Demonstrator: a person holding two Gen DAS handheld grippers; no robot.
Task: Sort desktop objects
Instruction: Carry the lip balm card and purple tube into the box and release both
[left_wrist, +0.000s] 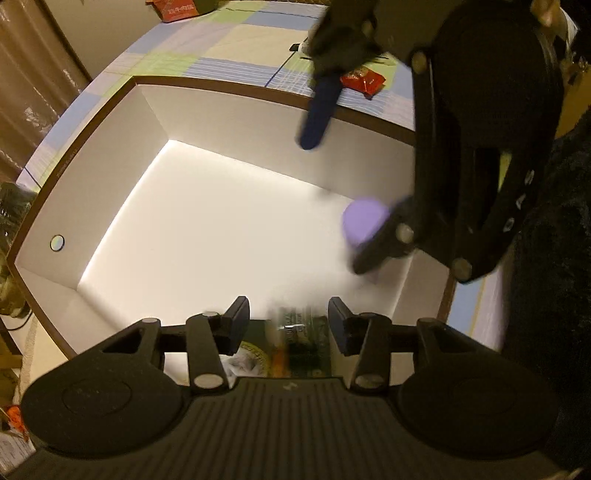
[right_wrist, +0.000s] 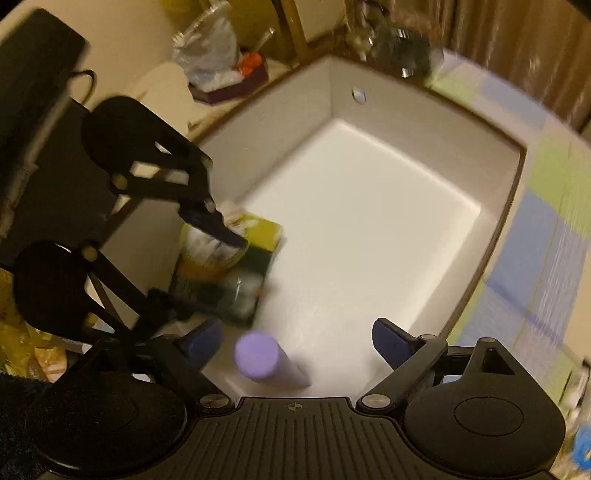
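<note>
Left wrist view: left gripper (left_wrist: 288, 308) at bottom centre, fingers (left_wrist: 236, 325) set either side of a green packet (left_wrist: 299, 343). Contact with the packet cannot be confirmed because of blur, so grip state not determinable. Print noted on the packet face, but smeared and unreadable. Packet located low in the near corner of the white box (left_wrist: 221, 88), against its wall.

Right wrist view: right gripper (right_wrist: 297, 332) at bottom centre, fingers (right_wrist: 391, 341) spread wide and holding nothing. Purple cylinder (right_wrist: 258, 356) seen between them, nearer the left-hand finger, clear of both, over the box floor at the near wall. Blurred; resting or in the air not determinable. No label visible on it.

Confirmed from the right wrist view: packet at left of centre, flanked by the left gripper's two fingers, yellow and white print on its upper part, illegible.

Box: white inside, brown rim, small round mark (left_wrist: 57, 242) on one wall. Floor otherwise bare white.

Outside the box: checked tablecloth (left_wrist: 221, 44) in blue, green and cream. Red wrapper (left_wrist: 364, 81) on the cloth at upper right of the left wrist frame, lettering too small to read. Orange carton (left_wrist: 173, 9) at the top edge, white characters present, not legible.
</note>
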